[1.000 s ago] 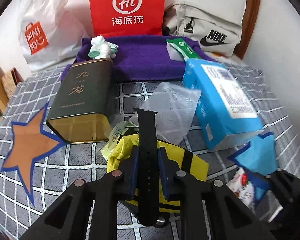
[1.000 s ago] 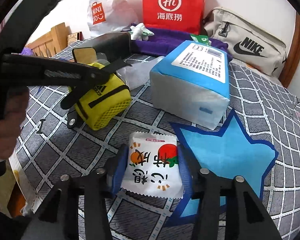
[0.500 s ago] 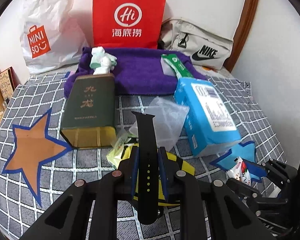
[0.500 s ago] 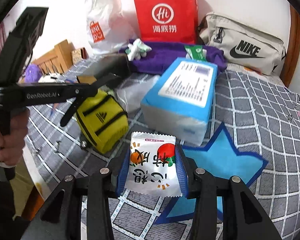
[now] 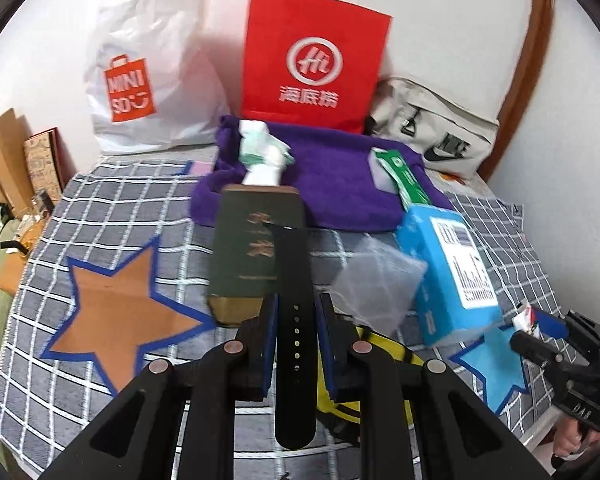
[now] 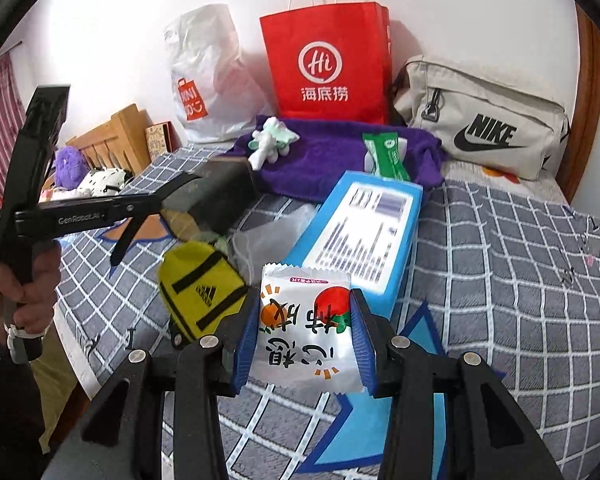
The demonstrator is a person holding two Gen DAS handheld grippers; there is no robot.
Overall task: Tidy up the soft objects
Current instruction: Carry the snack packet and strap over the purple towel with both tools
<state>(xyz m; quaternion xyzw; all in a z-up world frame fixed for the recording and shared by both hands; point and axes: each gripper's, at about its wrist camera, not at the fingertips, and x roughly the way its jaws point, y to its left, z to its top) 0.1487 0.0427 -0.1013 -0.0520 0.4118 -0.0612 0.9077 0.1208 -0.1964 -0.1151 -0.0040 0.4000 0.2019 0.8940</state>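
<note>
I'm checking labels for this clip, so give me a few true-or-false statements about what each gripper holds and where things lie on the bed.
1. The left gripper is shut on a black perforated watch strap. True.
2. The right gripper holds a green wipes packet. False: it holds a white snack packet printed with fruit.
3. The red paper bag lies flat on the bed. False: it stands upright against the wall.
4. The small white-and-green plush toy lies on the purple towel. True.
</note>
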